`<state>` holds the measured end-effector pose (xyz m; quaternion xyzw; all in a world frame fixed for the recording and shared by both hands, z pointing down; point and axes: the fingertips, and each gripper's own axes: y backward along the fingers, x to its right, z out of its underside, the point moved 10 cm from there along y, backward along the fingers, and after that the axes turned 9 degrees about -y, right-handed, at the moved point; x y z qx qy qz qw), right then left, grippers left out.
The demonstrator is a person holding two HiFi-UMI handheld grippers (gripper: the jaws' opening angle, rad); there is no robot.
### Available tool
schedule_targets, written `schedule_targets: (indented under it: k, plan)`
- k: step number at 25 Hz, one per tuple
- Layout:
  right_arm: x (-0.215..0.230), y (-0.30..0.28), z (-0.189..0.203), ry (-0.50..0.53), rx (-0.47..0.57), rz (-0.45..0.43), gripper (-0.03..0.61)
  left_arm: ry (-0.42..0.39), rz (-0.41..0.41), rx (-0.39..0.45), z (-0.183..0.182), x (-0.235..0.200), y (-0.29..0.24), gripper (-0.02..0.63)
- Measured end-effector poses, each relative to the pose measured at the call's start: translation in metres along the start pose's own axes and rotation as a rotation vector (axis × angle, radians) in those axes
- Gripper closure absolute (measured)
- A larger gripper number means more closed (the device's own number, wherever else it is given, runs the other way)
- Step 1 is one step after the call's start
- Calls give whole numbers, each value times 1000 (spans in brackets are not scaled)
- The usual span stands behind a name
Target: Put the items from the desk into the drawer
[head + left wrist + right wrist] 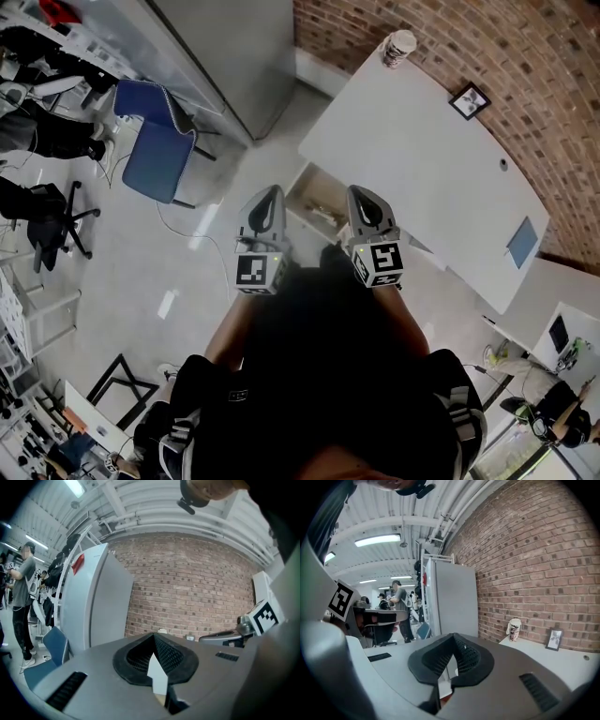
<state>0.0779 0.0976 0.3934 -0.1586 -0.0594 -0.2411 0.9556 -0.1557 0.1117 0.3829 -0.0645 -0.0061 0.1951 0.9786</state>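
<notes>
We hold the left gripper [269, 193] and right gripper [362, 194] closed on nothing, above the open drawer [314, 202] at the desk's [422, 159] near edge. The paper cup [398, 48] stands upright at the far corner, ahead of and nearer our right gripper.

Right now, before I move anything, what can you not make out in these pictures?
- Drawer: head view, partly behind the right claw; contents too small to tell.
- Blue flat thing on the desk: head view, too small to identify.
- Cup: right gripper view, print too small to read.
- Desk: left gripper view, almost all hidden by the left claw's own body.
</notes>
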Motion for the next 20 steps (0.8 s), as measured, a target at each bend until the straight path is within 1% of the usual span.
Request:
schedule_targets:
  k: [11,20]
  plan:
    - [0,1,9,-1,-21,2,578,7,-1,-5,2,0,3,618]
    - [3,3,12,-1,-19,0,578,-2,2,-7,3,4,3,618]
